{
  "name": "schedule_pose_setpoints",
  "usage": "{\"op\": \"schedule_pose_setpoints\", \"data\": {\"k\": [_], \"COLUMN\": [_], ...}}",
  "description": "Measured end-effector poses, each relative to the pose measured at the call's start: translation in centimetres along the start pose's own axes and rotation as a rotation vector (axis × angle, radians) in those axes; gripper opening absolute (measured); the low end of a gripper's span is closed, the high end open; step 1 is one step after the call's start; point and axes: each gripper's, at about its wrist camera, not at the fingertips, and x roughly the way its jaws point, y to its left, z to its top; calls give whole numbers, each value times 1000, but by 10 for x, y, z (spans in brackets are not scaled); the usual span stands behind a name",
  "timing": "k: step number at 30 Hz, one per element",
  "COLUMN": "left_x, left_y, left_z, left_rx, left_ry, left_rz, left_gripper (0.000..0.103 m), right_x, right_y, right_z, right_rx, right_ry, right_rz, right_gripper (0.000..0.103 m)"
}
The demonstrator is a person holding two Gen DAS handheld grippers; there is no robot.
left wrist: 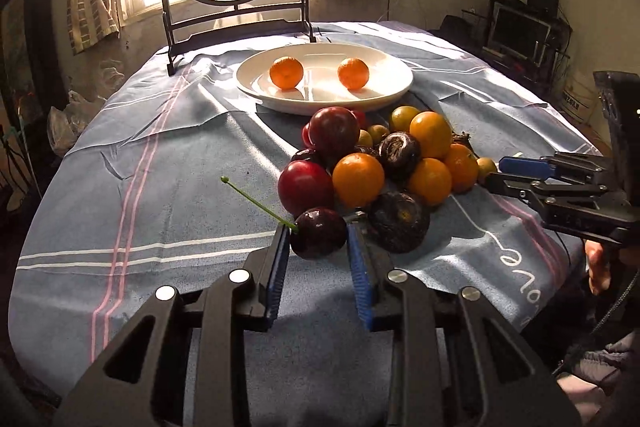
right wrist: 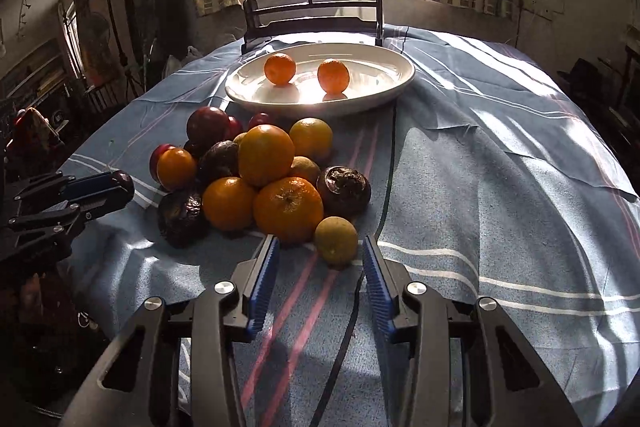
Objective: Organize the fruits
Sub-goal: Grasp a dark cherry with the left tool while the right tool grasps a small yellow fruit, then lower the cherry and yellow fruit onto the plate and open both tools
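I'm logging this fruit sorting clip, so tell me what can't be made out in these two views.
- Pile: fruits underneath and behind are hidden by front ones, both views.
- Left gripper around cherry: pad contact unclear, left view.
- Right gripper: cut off by left view's edge.
- Room corners: too dark.

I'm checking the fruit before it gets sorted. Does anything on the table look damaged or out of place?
Three dark fruits in the pile look shrivelled and wrinkled, unlike the smooth oranges: one at the right edge, one at the front left, one mid-pile. The tablecloth is creased. The plate sits level, nothing spilled.
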Motion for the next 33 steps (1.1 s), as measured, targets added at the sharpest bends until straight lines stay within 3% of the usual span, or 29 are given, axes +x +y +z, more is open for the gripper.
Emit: {"op": "schedule_pose_setpoints", "data": {"k": [8,11,19,26,33], "left_x": [0,1,-6,17,95], "left_y": [7,7,10,11,7], "left_z": [-6,-7,4,66,130], "left_rx": [-29,-32,-37,-30,-27], "left_ry": [12,12,-22,-46,46], "left_rz": [-6,-11,-28,-84,-88], "left_gripper": [28,28,28,29,29], "right_x": [9,4,-27,-16,44], "right_y": [-10,-12,-20,-38,-44], "right_z": [0,-1,11,76,129], "right_rx": [26,43,84,106,141], "right_ry": [40,18,-78,-109,-56], "right_rz": [-4,16,83,101,108], "right_gripper": [31,24,24,24,24]}}
